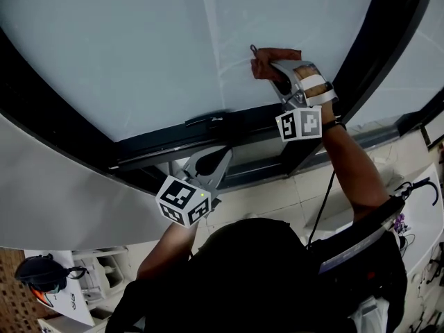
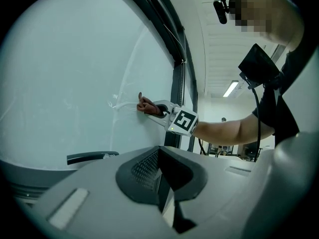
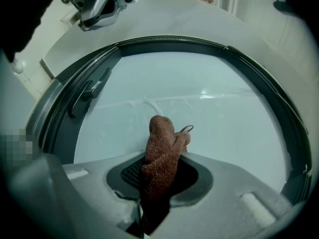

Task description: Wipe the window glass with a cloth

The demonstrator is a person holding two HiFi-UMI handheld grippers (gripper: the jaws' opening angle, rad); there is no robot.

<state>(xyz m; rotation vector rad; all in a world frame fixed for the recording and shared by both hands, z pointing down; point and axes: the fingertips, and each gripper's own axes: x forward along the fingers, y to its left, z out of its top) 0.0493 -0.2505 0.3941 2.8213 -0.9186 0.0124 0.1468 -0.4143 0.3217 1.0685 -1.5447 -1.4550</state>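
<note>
A reddish-brown cloth is pressed against the frosted window glass near its right frame. My right gripper is shut on the cloth, which bunches up out of the jaws toward the pane; a small loop sticks out at its tip. From the left gripper view the cloth and right gripper show against the glass. My left gripper hangs low by the window's bottom frame, jaws closed together with nothing between them.
A dark window frame runs along the bottom and up the right side. A black handle sits on the lower rail, also seen as handle. Faint wipe streaks cross the pane. A pale sill lies below.
</note>
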